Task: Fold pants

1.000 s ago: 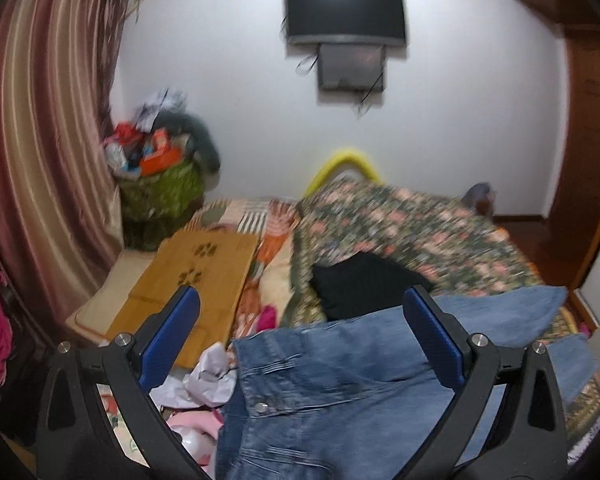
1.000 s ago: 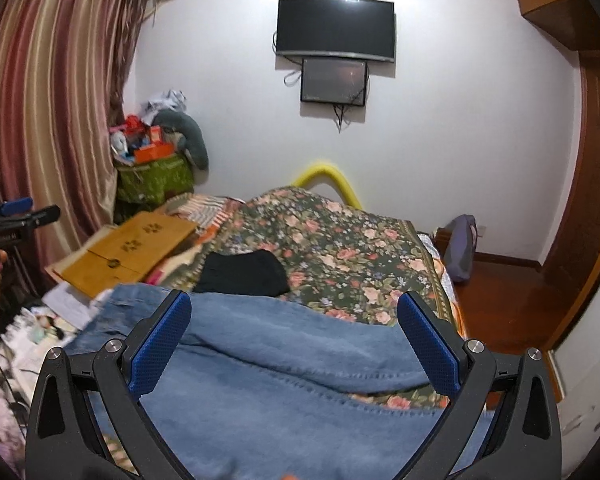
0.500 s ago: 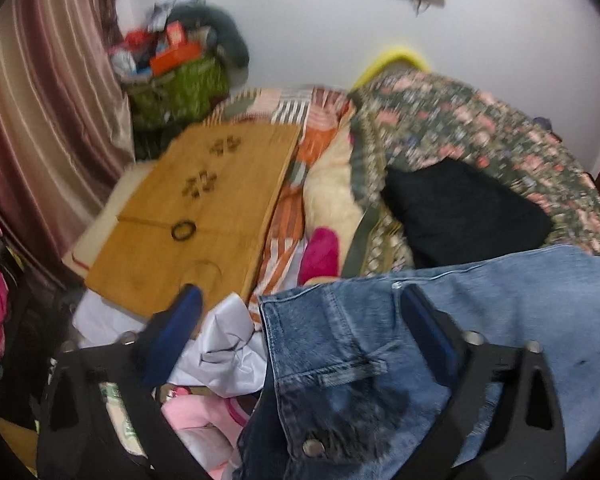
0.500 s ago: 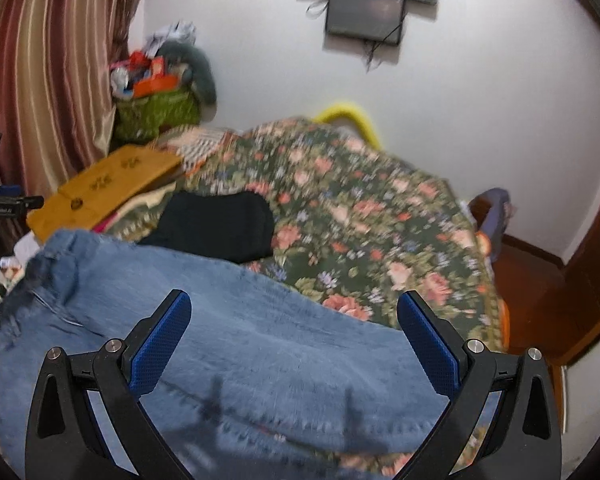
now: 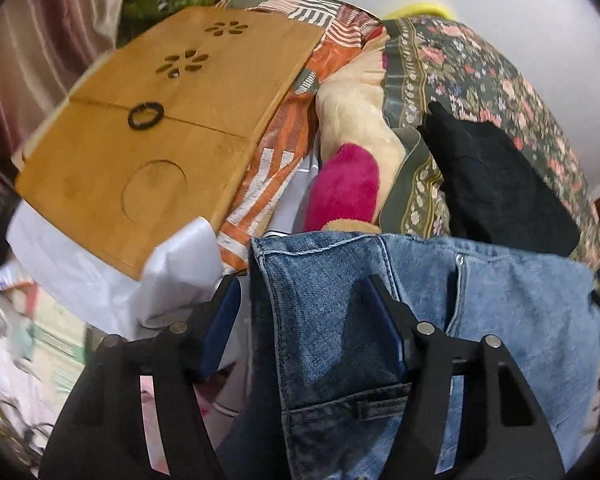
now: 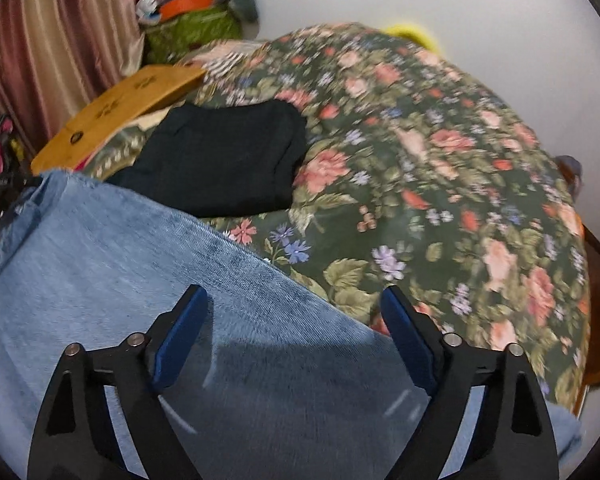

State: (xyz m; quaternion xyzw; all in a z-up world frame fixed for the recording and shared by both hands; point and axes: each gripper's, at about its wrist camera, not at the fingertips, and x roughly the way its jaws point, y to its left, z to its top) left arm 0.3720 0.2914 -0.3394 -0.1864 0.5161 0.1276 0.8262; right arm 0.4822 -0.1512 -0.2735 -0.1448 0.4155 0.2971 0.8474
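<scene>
Left gripper (image 5: 304, 312), jaws closing, straddles the jeans' (image 5: 480, 304) waistband edge; right gripper (image 6: 294, 316), jaws closing, above the leg, neither yet gripping; black garment (image 6: 220, 160) beyond.

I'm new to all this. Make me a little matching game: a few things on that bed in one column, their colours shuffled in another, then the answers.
Things:
1. pants
2. folded garment
3. board with cut-outs
4. fuzzy item beside the blanket

Colours:
A. black
B. bright pink
C. faded blue denim
D. honey-brown wood

Pairs: 1-C, 2-A, 3-D, 4-B
</scene>
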